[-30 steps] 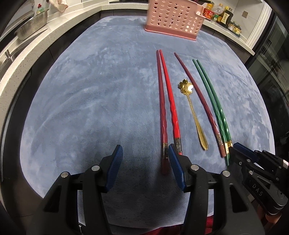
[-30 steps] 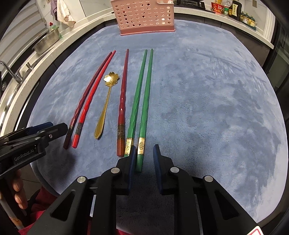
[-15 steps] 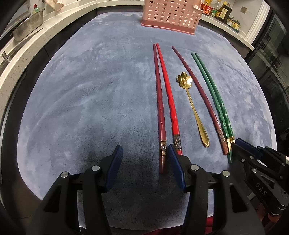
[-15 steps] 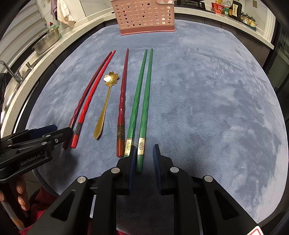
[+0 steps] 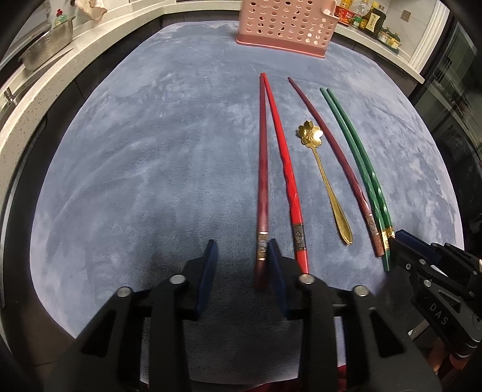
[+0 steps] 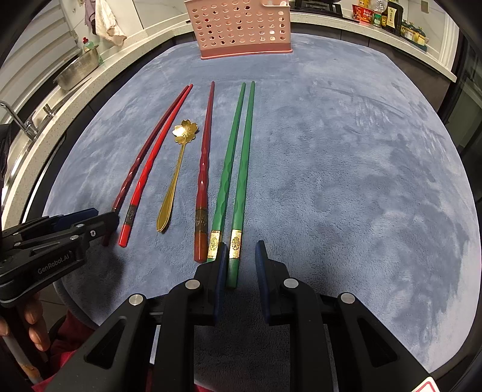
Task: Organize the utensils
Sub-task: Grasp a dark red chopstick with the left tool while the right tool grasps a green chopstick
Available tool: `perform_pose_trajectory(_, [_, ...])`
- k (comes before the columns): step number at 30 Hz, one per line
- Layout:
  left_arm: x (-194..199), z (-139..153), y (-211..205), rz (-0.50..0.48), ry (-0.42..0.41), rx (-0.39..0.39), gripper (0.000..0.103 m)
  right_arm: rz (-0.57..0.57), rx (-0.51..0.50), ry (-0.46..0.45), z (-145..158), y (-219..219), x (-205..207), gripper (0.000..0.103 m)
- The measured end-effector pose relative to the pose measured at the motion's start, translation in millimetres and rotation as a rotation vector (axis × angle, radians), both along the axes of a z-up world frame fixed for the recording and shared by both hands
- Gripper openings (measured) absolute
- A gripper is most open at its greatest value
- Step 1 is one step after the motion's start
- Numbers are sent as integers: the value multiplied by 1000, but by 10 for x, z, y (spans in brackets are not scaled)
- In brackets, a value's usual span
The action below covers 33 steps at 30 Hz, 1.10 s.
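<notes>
- The left gripper (image 5: 242, 256) sits low in the middle of the left wrist view. Its jaws are closing, and the end of the dark red chopstick (image 5: 262, 181) lies between them, close against the right-side finger.
- That chopstick runs long, from the jaws up toward the pink basket (image 5: 284, 27) at the top.
- The right gripper (image 6: 241, 256) sits low in the middle of its view, jaws a little apart. The end of one green chopstick (image 6: 242, 181) lies between them, not squeezed.
- It points up-frame too.
- The gold spoon (image 6: 177, 169) lies left of it, flower bowl up.
</notes>
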State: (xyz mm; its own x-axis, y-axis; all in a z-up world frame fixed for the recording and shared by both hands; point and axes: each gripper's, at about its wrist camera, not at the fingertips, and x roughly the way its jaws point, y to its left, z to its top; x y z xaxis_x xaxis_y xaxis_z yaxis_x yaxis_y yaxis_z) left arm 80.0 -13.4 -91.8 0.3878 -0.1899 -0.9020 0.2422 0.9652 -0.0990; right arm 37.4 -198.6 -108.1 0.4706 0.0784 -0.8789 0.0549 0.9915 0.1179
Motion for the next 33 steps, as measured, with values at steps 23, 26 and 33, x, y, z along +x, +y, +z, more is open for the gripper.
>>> perform_pose_trajectory(23, [-28, 142, 16, -11, -31, -16, 8, -26, 12, -15, 38, -64, -10, 7])
perform_pose_trajectory(26, [-32, 193, 27, -6, -45, -15, 8, -33, 13, -29, 86, -84, -39, 7])
perform_pose_trajectory(33, [-33, 323, 64, 9, -68, -23, 8, -47, 16, -65, 228, -135, -50, 7])
